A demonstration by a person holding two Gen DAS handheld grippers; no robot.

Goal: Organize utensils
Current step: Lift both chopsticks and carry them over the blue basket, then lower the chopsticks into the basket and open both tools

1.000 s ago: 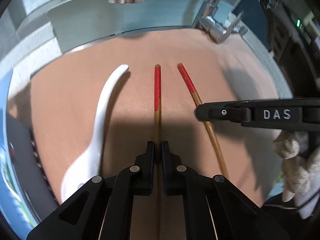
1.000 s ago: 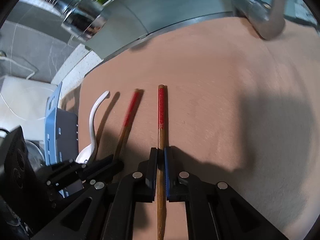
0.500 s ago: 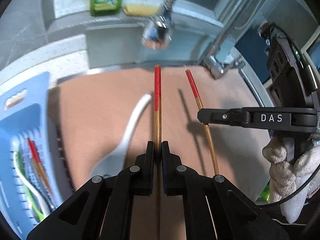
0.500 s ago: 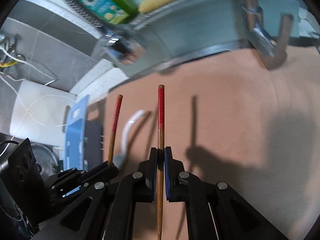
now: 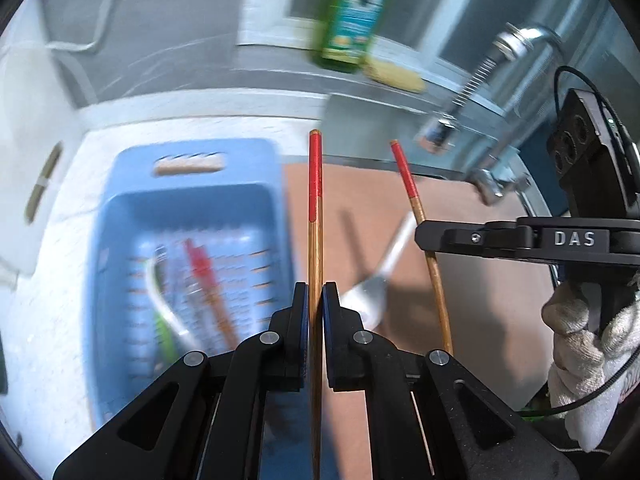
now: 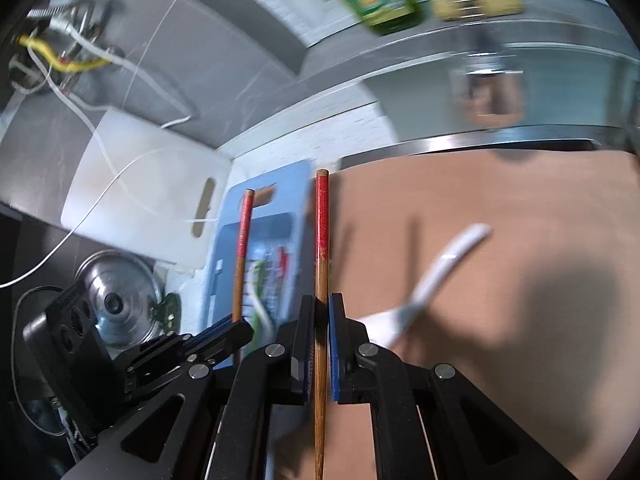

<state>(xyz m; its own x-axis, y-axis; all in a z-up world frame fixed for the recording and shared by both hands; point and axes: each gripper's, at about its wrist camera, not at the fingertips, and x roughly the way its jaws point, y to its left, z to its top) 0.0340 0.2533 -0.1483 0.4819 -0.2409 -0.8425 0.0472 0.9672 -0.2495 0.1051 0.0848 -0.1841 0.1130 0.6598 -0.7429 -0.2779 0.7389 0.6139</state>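
Observation:
My left gripper is shut on a red-tipped wooden chopstick that points forward between its pads. My right gripper is shut on a second red-tipped chopstick; the left wrist view shows it too, at the right. Both are lifted above the brown board. A blue slotted basket on the left holds several utensils, among them a red-ended chopstick. A white spoon lies on the board, to the right of the held chopsticks.
A green bottle and a yellow sponge stand on the ledge behind the sink. A chrome faucet hangs at the right. A white cutting board and a metal lid sit left of the basket. A gloved hand holds the right gripper.
Both grippers lifted their chopsticks off the board and swung left toward the blue basket. The spoon stayed on the board and now appears to the right of them.

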